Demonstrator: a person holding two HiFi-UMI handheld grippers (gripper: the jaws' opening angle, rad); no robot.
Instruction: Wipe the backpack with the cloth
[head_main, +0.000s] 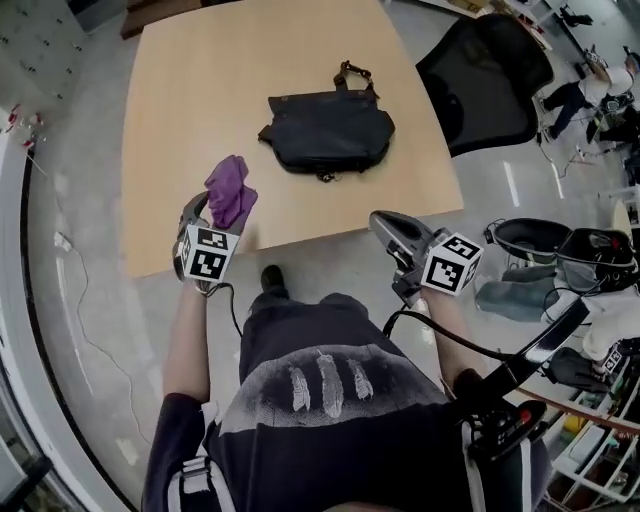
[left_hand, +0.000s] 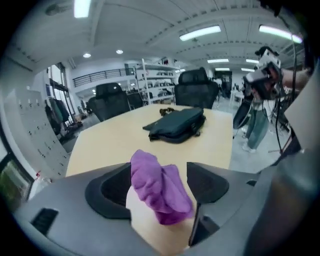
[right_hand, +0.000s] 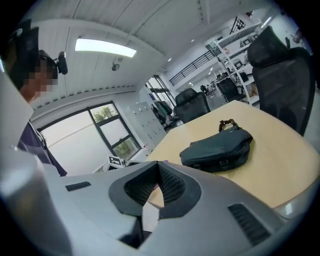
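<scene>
The person's dark shirt fills the bottom of the head view. Just past it, both tools are held out on the near side of the backpack.

The left hand-held gripper grasps the purple cloth. The cloth is bunched between its pads and stands up as a loose wad, well short of the backpack and to its near left. The right hand-held gripper is clenched with its tips meeting and nothing between them. It is also well short of the backpack, to its near right.

The backpack lies flat on the tabletop, handle pointing away, with a black chair off to its right. Nothing touches the backpack, so wiping has not begun.

Several things could go wrong from here:
- **Sliding bag:** The backpack is soft and unweighted on a smooth surface. A firm stroke would likely push it away rather than clean it, unless the empty tool pins it first.
- **Losing the cloth:** The cloth seems to be caught only by a fold, so dragging it across fabric could tug it loose.
- **Poor contact:** Because the cloth is wadded, the hard jaw tips might scrape the bag instead.
- **Snagging:** A pass near the handle or the buckle on the nearer edge could catch the cloth.
</scene>
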